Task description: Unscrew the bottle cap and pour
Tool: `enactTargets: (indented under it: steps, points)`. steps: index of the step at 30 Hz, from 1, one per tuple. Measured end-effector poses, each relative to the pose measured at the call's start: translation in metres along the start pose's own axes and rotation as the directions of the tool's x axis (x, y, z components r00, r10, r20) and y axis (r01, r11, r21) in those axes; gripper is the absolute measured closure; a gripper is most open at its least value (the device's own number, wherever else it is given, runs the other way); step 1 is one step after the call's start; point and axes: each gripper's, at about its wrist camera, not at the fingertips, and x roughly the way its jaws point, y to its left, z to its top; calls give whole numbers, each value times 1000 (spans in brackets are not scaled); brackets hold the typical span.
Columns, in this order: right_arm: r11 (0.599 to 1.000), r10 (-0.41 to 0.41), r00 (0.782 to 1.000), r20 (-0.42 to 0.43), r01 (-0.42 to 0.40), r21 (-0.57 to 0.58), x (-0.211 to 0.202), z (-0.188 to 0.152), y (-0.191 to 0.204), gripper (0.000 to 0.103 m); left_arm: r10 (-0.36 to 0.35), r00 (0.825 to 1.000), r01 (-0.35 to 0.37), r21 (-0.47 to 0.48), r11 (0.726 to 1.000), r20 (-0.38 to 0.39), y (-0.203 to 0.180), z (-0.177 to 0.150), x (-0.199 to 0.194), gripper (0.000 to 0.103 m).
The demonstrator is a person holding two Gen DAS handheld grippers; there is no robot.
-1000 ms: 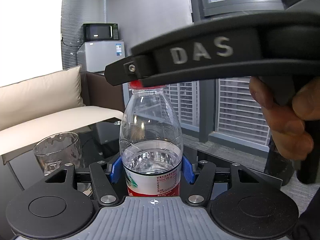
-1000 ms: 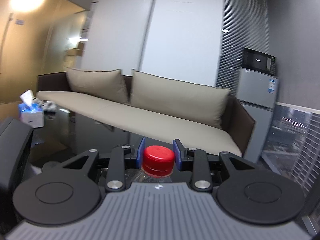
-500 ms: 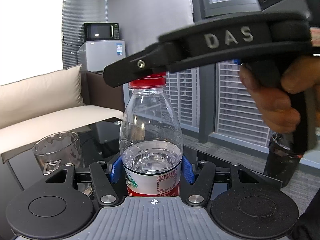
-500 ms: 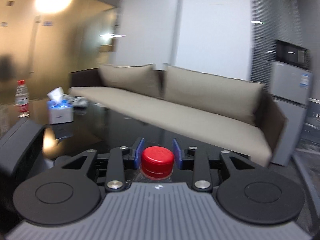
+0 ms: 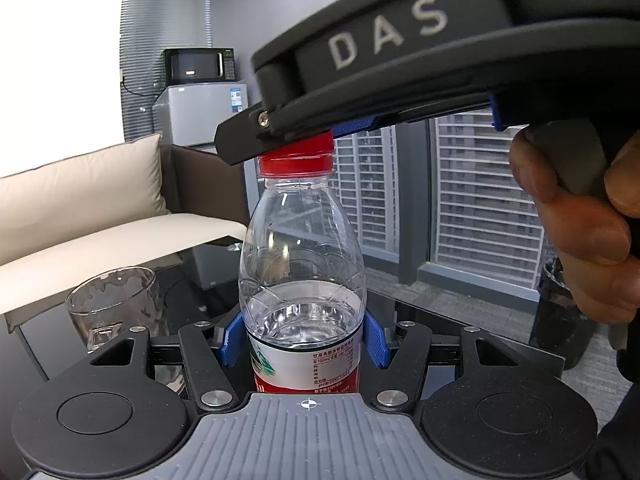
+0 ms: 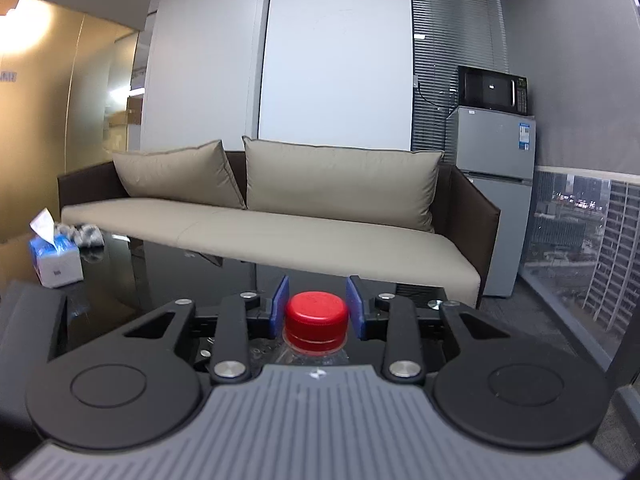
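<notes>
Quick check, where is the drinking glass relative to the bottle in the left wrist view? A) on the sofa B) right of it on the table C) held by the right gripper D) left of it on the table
D: the drinking glass stands on the dark table left of the bottle.

A beige sofa (image 6: 280,236) with two back cushions (image 6: 340,180) sits against the far pale wall panels (image 6: 332,60). To its right, a grey fridge (image 6: 494,184) with a black microwave (image 6: 492,89) on top. Slatted blinds (image 6: 452,40) behind. Right side, floor-length windows (image 5: 480,208) showing tower blocks. Warm ceiling light (image 6: 24,28) glows far left. Dark glossy bench (image 6: 132,280) in front, tissue box (image 6: 56,256) on it.
</notes>
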Motion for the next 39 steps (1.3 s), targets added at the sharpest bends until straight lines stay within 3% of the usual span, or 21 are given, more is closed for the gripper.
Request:
enactTargets:
  steps: [7, 18, 23, 26, 28, 39]
  points:
    - [999, 17, 1000, 9, -16, -52, 0, -2, 0, 71, -7, 1000, 7, 1, 1000, -1, 7, 7, -6, 48]
    - [973, 187, 982, 15, -183, -138, 1, -4, -25, 72, -9, 1000, 9, -1, 1000, 4, 7, 6, 1, 48]
    - [937, 318, 948, 1, -314, -156, 4, -2, -44, 72, -14, 1000, 14, -3, 1000, 5, 6, 3, -4, 48]
    - [882, 451, 891, -45, -453, -132, 13, 6, -66, 71, -15, 1000, 15, -2, 1000, 5, 5, 2, -7, 48]
    - [869, 468, 880, -78, -475, -139, 14, 11, -70, 71, -15, 1000, 15, 0, 1000, 6, 3, 2, -9, 48]
    - [905, 412, 910, -49, -415, -97, -7, 6, -72, 70, -15, 1000, 15, 12, 1000, 10, -2, -1, -15, 48]
